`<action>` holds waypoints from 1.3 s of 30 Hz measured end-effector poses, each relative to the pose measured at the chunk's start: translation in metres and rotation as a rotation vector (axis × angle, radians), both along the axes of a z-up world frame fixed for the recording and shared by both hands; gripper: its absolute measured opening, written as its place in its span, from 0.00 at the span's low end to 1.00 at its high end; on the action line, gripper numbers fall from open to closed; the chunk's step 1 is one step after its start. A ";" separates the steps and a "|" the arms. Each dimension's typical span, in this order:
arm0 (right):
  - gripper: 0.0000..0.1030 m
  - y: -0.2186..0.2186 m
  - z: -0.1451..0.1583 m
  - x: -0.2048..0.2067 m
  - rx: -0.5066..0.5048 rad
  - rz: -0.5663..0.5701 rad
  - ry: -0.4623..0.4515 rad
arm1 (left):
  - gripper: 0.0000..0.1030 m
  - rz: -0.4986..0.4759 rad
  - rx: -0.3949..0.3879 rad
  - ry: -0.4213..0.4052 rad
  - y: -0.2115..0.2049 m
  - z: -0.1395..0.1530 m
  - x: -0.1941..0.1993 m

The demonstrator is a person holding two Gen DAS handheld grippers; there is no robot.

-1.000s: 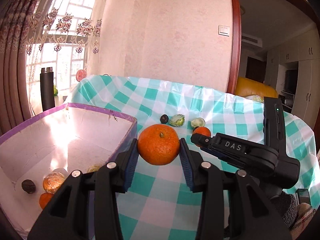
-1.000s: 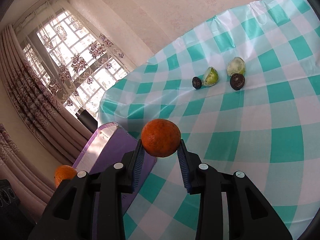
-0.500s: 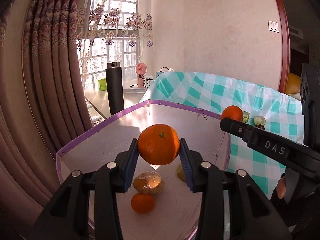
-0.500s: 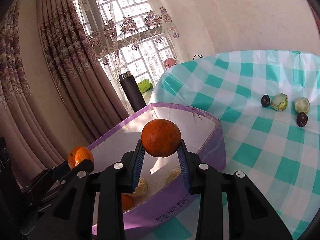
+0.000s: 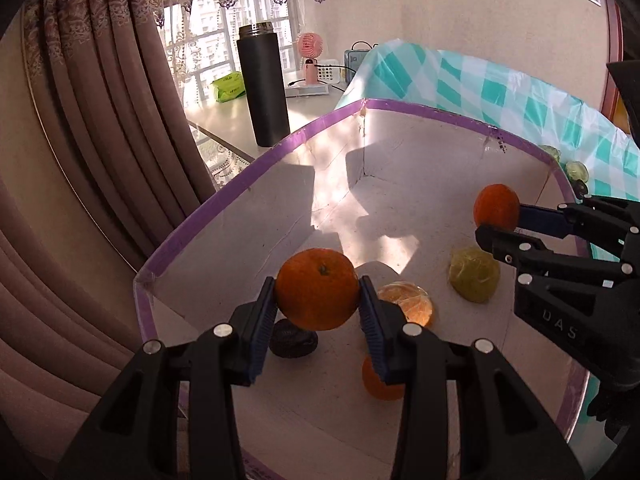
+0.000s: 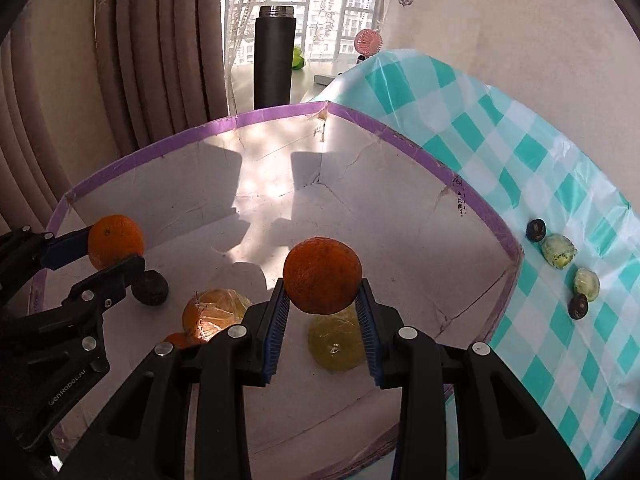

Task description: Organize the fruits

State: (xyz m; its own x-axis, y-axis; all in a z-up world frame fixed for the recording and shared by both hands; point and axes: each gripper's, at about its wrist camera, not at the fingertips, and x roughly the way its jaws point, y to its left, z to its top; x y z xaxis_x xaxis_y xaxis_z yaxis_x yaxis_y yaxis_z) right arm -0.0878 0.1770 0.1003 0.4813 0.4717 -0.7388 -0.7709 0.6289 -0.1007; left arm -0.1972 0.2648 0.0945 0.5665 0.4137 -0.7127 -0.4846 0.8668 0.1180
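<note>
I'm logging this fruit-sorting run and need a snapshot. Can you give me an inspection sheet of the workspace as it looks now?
Surface: teal checked tablecloth, wrinkled.
Job's things: purple-rimmed box holds a wrapped orange fruit, a yellow-green fruit, a dark fruit and a small orange; two green and two dark fruits lie on the cloth.
Clutter: nothing seen.
Grippers: left gripper shut on an orange; right gripper shut on another orange; both over the box.
Cables: one by the pink fan.
Surroundings: dark flask, curtains, window.
</note>
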 end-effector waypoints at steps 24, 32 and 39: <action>0.64 0.000 -0.006 -0.008 0.030 0.035 0.004 | 0.88 0.055 0.041 0.053 0.004 0.002 0.005; 0.84 -0.101 0.037 0.011 0.441 -0.097 -0.109 | 0.96 -0.017 0.104 -0.153 -0.051 0.046 0.003; 0.84 -0.205 0.019 0.066 0.534 -0.398 -0.083 | 0.98 -0.249 0.155 -0.333 -0.156 0.073 0.023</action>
State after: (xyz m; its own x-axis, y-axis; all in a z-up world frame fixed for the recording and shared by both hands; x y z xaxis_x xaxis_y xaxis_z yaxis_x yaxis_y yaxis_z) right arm -0.0216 -0.0283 0.1192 0.7393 0.5366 -0.4067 -0.4725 0.8438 0.2544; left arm -0.1745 0.1093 0.1676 0.8507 0.3236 -0.4142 -0.2972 0.9461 0.1287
